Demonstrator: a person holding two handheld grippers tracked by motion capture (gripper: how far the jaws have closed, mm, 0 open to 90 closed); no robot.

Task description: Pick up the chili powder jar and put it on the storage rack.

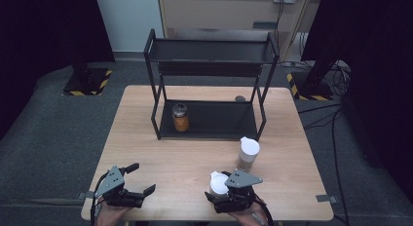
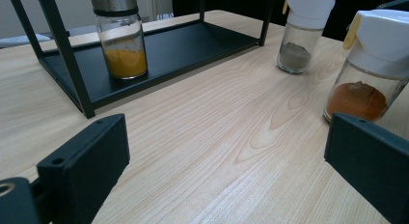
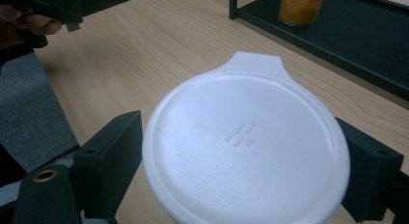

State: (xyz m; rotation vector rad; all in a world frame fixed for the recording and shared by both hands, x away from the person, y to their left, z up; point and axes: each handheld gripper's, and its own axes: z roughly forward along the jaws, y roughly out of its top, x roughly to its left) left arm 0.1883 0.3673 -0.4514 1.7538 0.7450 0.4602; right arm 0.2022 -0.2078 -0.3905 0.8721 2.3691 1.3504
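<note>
A glass jar of orange-red powder with a white flip cap [image 1: 217, 183] [image 2: 371, 69] stands near the table's front edge. My right gripper [image 1: 219, 189] [image 3: 241, 151] comes down over it, its two black jaws pressed to either side just under the broad white cap [image 3: 246, 142]. My left gripper [image 1: 141, 177] [image 2: 226, 151] hovers low over bare wood at the front left, jaws wide apart with nothing between them. A second white-capped jar of grey powder [image 1: 248, 154] [image 2: 301, 33] stands just beyond the held one.
A black two-tier metal rack [image 1: 209, 50] [image 2: 193, 45] stands at the back of the wooden table [image 1: 146, 138]. A steel-lidded jar of yellow powder [image 1: 180, 117] [image 2: 120, 38] [image 3: 300, 4] sits on the left of its lower shelf. Grey floor surrounds the table.
</note>
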